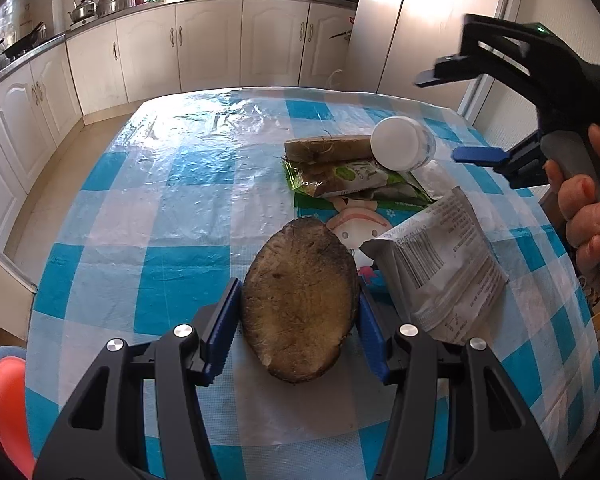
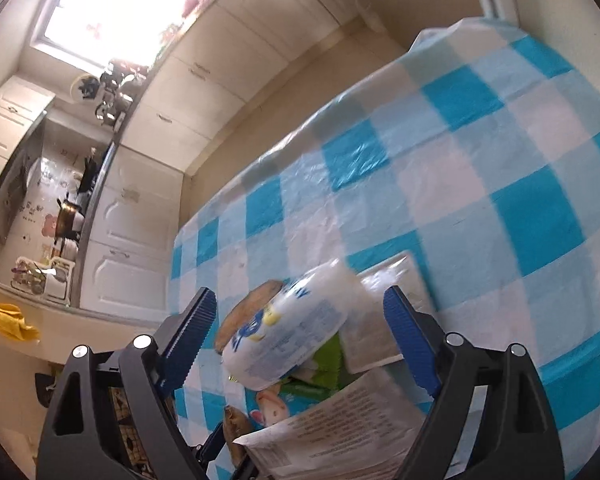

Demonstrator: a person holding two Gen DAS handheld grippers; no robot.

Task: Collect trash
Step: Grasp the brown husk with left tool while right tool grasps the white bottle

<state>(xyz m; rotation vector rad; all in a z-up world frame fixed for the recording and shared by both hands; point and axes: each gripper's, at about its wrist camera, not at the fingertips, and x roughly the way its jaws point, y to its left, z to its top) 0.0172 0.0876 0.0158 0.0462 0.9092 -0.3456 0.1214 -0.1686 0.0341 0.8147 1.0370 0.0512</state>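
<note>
The left tongs (image 1: 298, 312) clamp a brown peel (image 1: 300, 300) near the tabletop's (image 1: 172, 184) near edge. The right tongs (image 2: 300, 340) hang apart over a white bottle (image 2: 288, 340) lying on a green wrapper (image 1: 364, 184) by a grey packet (image 1: 440, 256), toward the right edge.

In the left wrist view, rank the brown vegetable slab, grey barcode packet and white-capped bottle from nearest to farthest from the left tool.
1. Brown vegetable slab: between the left tool's fingers.
2. Grey barcode packet: just right.
3. White-capped bottle: farthest, beyond.
</note>
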